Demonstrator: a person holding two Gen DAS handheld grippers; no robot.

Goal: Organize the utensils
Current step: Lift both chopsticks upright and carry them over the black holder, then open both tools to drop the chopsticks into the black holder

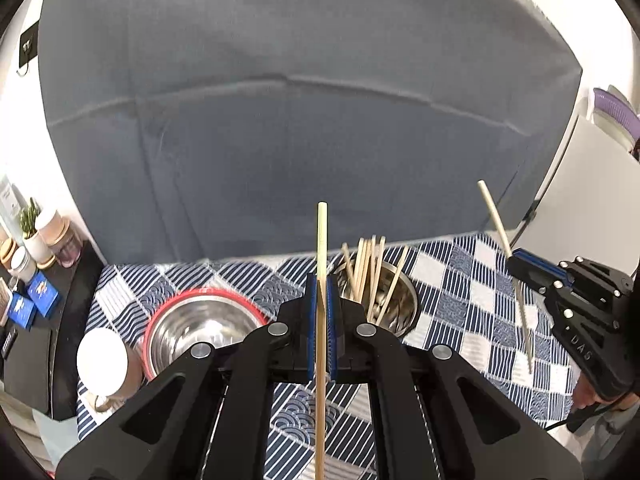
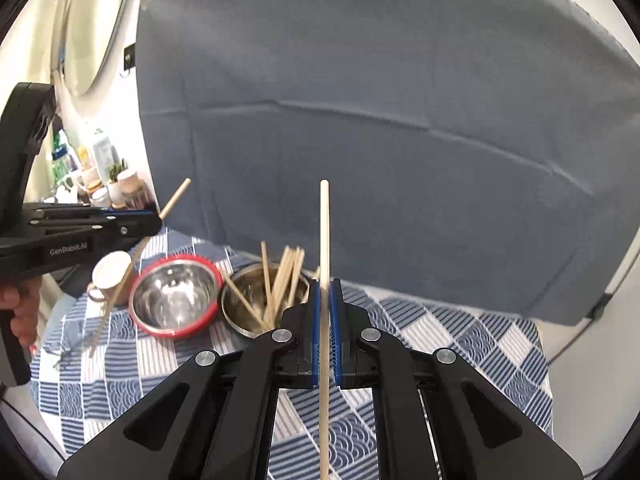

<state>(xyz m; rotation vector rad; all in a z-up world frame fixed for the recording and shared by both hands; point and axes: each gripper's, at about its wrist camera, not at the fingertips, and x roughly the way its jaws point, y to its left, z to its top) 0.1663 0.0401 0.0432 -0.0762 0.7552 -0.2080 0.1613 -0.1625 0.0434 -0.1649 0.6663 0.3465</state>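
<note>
- The left gripper [image 1: 320, 292] is clamped on one upright chopstick [image 1: 322, 240] that runs between its blue pads.
- The right gripper [image 2: 327, 300] pinches a second chopstick [image 2: 325, 232] the same way.
- Just beyond both grippers, on the checked cloth [image 2: 440, 332], a plain steel bowl [image 2: 240, 320] holds a loose bundle of chopsticks [image 2: 280, 280].
- Left of it, touching, a red-rimmed steel bowl [image 2: 176, 300] shows only bare metal inside.
- Farther left lies a tipped white mug [image 2: 110, 272].
</note>
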